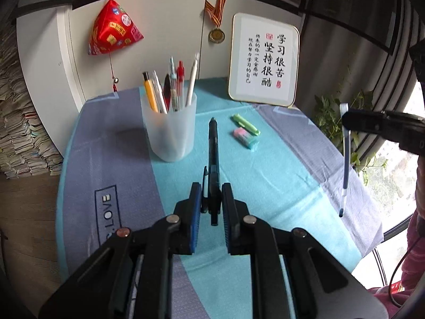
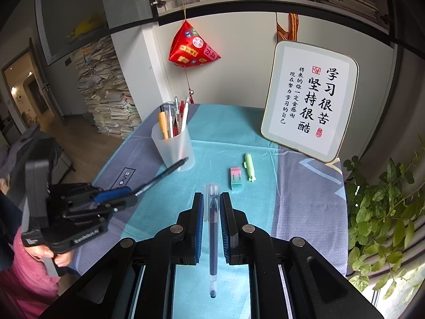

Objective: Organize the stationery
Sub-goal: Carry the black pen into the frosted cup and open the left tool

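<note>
My left gripper [image 1: 211,194] is shut on a black pen [image 1: 212,156], which points ahead toward the translucent pen cup [image 1: 170,130]. In the right wrist view the left gripper [image 2: 132,196] holds that black pen [image 2: 162,175] above the cloth, tip near the cup [image 2: 174,146]. My right gripper [image 2: 212,202] is shut on a blue capped pen [image 2: 212,239], which lies lengthwise between its fingers. From the left wrist view the right gripper [image 1: 346,121] shows that blue pen [image 1: 345,164] hanging downward. Several pens stand in the cup. A pink-green eraser [image 2: 236,176] and a green highlighter [image 2: 249,170] lie on the cloth.
A framed calligraphy board [image 2: 309,101] leans at the back right of the cloth-covered table [image 2: 305,199]. A leafy plant [image 2: 385,212] stands off the right edge. A red pouch [image 2: 194,47] hangs on the white cabinet behind. Paper stacks [image 2: 106,93] fill the floor at left.
</note>
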`<action>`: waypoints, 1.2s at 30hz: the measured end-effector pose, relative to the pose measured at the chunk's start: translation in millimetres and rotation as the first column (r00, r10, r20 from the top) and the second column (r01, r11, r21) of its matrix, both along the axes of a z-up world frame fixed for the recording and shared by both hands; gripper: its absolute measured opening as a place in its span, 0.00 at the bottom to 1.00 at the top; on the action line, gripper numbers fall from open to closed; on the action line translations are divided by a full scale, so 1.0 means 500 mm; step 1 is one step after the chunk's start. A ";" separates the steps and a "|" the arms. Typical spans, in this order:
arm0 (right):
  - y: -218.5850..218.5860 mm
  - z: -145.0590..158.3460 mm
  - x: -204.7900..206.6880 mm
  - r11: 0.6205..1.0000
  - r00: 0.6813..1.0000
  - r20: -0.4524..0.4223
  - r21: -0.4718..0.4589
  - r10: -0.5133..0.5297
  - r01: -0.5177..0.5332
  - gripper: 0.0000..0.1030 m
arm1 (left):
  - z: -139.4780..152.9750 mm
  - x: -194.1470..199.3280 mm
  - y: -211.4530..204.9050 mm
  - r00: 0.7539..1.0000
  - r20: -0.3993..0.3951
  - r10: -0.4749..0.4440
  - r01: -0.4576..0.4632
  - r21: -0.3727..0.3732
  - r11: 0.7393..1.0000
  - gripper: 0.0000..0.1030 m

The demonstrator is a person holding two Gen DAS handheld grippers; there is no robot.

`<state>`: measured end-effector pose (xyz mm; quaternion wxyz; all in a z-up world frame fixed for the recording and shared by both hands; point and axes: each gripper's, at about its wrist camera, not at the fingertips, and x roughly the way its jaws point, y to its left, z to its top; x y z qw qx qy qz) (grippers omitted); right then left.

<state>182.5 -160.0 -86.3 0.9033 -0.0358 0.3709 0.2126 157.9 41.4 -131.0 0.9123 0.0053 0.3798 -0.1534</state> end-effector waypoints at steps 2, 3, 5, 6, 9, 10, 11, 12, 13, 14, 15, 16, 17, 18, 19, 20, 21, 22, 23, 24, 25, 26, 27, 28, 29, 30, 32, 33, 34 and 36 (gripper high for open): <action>0.003 0.000 -0.002 1.000 1.000 -0.001 0.000 0.003 -0.003 0.12 | 0.020 0.005 0.010 1.000 0.004 0.012 -0.012 -0.003 1.000 0.12; 0.004 0.001 -0.003 1.000 1.000 -0.001 0.000 0.004 -0.004 0.12 | 0.027 0.008 0.011 1.000 0.008 0.021 -0.021 0.004 1.000 0.12; 0.005 0.003 -0.005 1.000 1.000 0.002 -0.002 0.005 -0.005 0.12 | 0.040 0.012 0.014 0.999 0.022 0.032 -0.033 0.022 0.999 0.12; 0.005 0.004 -0.006 1.000 1.000 0.003 -0.003 0.004 -0.004 0.12 | 0.048 0.014 0.017 0.999 0.029 0.035 -0.036 0.028 0.999 0.12; 0.002 0.009 -0.009 1.000 1.000 0.008 -0.001 0.001 -0.001 0.12 | 0.075 0.025 0.022 0.998 0.052 0.043 -0.046 0.053 0.998 0.13; 0.001 0.010 -0.010 1.000 1.000 0.010 -0.001 0.001 -0.001 0.12 | 0.082 0.029 0.023 0.997 0.055 0.048 -0.052 0.065 0.997 0.13; 0.000 0.011 -0.011 1.000 1.000 0.011 -0.001 0.000 0.000 0.12 | 0.087 0.035 0.024 0.997 0.049 0.053 -0.056 0.074 0.996 0.13; -0.002 0.012 -0.011 1.000 1.000 0.012 -0.001 -0.002 0.002 0.12 | 0.089 0.041 0.028 0.998 0.037 0.057 -0.059 0.077 0.995 0.13; -0.003 0.012 -0.011 1.000 1.000 0.012 -0.001 -0.003 0.003 0.12 | 0.091 0.048 0.030 0.998 0.021 0.058 -0.059 0.078 0.995 0.13; -0.005 0.011 -0.010 1.000 1.000 0.011 0.000 -0.004 0.004 0.12 | 0.092 0.055 0.032 0.998 -0.001 0.055 -0.055 0.078 0.995 0.13; -0.007 0.010 -0.009 1.000 1.000 0.010 0.000 -0.006 0.006 0.12 | 0.091 0.062 0.035 0.998 -0.025 0.055 -0.053 0.076 0.996 0.13; -0.009 0.009 -0.008 1.000 1.000 0.008 0.000 -0.007 0.007 0.12 | 0.092 0.070 0.037 0.997 -0.046 0.058 -0.054 0.076 0.996 0.13; -0.009 0.008 -0.007 1.000 1.000 0.005 0.002 -0.008 0.008 0.12 | 0.094 0.076 0.039 0.996 -0.061 0.059 -0.055 0.079 0.995 0.13; -0.009 0.006 -0.006 1.000 1.000 0.001 0.004 -0.008 0.008 0.12 | 0.096 0.082 0.038 0.996 -0.069 0.063 -0.057 0.087 0.995 0.13; -0.010 0.004 -0.005 1.000 1.000 -0.001 0.005 -0.007 0.007 0.12 | 0.100 0.087 0.038 0.995 -0.072 0.067 -0.060 0.101 0.993 0.13; -0.010 0.003 -0.005 1.000 1.000 -0.003 0.005 -0.006 0.006 0.12 | 0.103 0.093 0.036 0.995 -0.077 0.070 -0.061 0.118 0.991 0.13; -0.010 0.001 -0.004 1.000 1.000 -0.004 0.005 -0.005 0.005 0.12 | 0.106 0.099 0.035 0.994 -0.084 0.072 -0.060 0.130 0.990 0.13; -0.010 0.000 -0.004 1.000 1.000 -0.005 0.005 -0.004 0.004 0.12 | 0.108 0.104 0.034 0.993 -0.095 0.070 -0.057 0.139 0.989 0.13; -0.011 0.000 -0.004 1.000 1.000 -0.006 0.005 -0.005 0.005 0.12 | 0.109 0.108 0.033 0.992 -0.107 0.069 -0.053 0.143 0.988 0.13; -0.013 -0.001 -0.003 1.000 1.000 -0.006 0.007 -0.007 0.007 0.12 | 0.110 0.112 0.032 0.990 -0.121 0.066 -0.048 0.147 0.988 0.13; -0.016 -0.001 -0.002 1.000 1.000 -0.006 0.009 -0.009 0.009 0.12 | 0.110 0.115 0.030 0.989 -0.135 0.061 -0.040 0.152 0.988 0.13; -0.018 -0.001 -0.002 1.000 1.000 -0.006 0.012 -0.011 0.011 0.12 | 0.109 0.118 0.029 0.987 -0.149 0.058 -0.035 0.155 0.987 0.13; -0.021 -0.001 -0.002 1.000 1.000 -0.005 0.014 -0.014 0.014 0.12 | 0.107 0.119 0.027 0.985 -0.162 0.056 -0.030 0.161 0.987 0.13; -0.023 -0.001 -0.001 1.000 1.000 -0.005 0.016 -0.016 0.016 0.12 | 0.106 0.121 0.024 0.983 -0.174 0.054 -0.024 0.168 0.985 0.13; -0.024 -0.002 0.001 1.000 1.000 -0.005 0.017 -0.018 0.019 0.12 | 0.104 0.123 0.023 0.982 -0.183 0.054 -0.022 0.172 0.985 0.13; -0.025 -0.003 0.002 1.000 1.000 -0.007 0.019 -0.020 0.020 0.12 | 0.104 0.126 0.023 0.980 -0.191 0.057 -0.024 0.173 0.985 0.13; -0.025 -0.006 0.005 1.000 1.000 -0.013 0.024 -0.019 0.019 0.12 | 0.106 0.135 0.024 0.978 -0.199 0.067 -0.033 0.168 0.985 0.13; -0.024 -0.008 0.006 1.000 1.000 -0.016 0.025 -0.018 0.018 0.12 | 0.106 0.140 0.025 0.975 -0.209 0.070 -0.036 0.161 0.986 0.13; -0.023 -0.010 0.006 1.000 1.000 -0.018 0.026 -0.016 0.017 0.12 | 0.107 0.146 0.027 0.972 -0.224 0.069 -0.037 0.146 0.989 0.13; -0.021 -0.012 0.005 1.000 1.000 -0.021 0.024 -0.013 0.013 0.12 | 0.111 0.158 0.029 0.968 -0.241 0.075 -0.047 0.122 0.991 0.13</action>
